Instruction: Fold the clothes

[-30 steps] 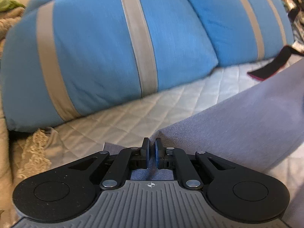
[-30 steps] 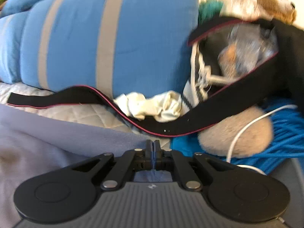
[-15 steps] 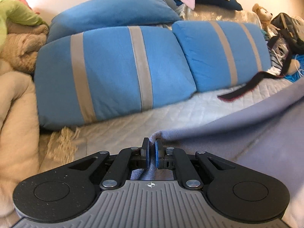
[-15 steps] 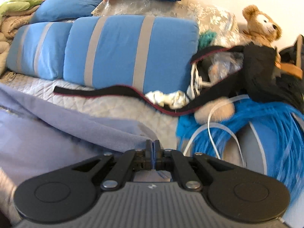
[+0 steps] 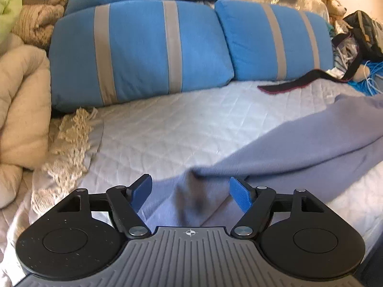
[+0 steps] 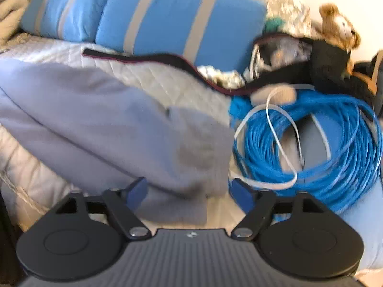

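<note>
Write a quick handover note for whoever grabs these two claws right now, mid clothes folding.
Left claw: open, holding nothing; the lavender garment lies bunched between its pads.
Right claw: open, also empty, over the garment's other end.
The garment lies draped and rumpled on the white quilted bedspread, running from the left claw towards the coil of blue cable; in the blurred right wrist view its edge seems to reach the coil.
Done: garment laid down and let go.
Left: no neat fold shows yet. Flatten it, keep it off the cable, then regrasp and fold.
</note>
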Demonstrator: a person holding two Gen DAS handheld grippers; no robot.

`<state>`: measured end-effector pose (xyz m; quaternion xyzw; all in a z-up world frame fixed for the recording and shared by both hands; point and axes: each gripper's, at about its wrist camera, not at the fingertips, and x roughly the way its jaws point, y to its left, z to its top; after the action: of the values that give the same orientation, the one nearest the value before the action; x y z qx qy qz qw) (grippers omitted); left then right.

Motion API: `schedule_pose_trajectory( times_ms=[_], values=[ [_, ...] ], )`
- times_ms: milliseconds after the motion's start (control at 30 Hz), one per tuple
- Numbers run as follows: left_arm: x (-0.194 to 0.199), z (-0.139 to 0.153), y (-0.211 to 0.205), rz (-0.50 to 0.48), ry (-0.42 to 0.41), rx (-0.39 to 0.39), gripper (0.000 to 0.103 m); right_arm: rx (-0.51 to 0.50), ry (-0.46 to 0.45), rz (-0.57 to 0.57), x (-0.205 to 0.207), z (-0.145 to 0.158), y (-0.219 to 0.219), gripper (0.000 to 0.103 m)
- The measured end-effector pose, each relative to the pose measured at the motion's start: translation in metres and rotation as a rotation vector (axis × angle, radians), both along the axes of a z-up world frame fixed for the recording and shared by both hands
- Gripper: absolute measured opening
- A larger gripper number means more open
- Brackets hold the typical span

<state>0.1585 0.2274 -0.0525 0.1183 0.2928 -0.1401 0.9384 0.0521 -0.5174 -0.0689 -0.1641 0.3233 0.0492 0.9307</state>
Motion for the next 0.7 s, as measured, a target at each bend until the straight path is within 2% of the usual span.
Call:
schedule_pose_trajectory(
  times_ms=[167,267,333,467,533,700],
  values=[
    [0.003,0.038,-0.023,-0.011,-0.043,-0.015,0.071,-0.010,-0.063,0.019,0.010,0.023,0.013,0.095],
    [0.006,0.061,-0.047,-0.022,-0.072,-0.034,0.072,-0.008,-0.106,0.033,0.014,0.040,0.018,0.102],
    [0.007,0.072,-0.064,-0.026,-0.090,-0.045,0.074,-0.017,-0.130,0.046,0.012,0.050,0.021,0.103],
    [0.005,0.080,-0.112,-0.026,-0.133,-0.054,0.083,-0.037,-0.160,0.050,0.006,0.061,0.027,0.103],
    [0.004,0.083,-0.136,-0.030,-0.152,-0.055,0.083,-0.035,-0.164,0.053,0.003,0.064,0.028,0.103],
    [-0.003,0.074,-0.196,-0.118,-0.165,0.003,0.083,-0.042,-0.154,0.056,-0.004,0.059,0.031,0.103]
  ],
)
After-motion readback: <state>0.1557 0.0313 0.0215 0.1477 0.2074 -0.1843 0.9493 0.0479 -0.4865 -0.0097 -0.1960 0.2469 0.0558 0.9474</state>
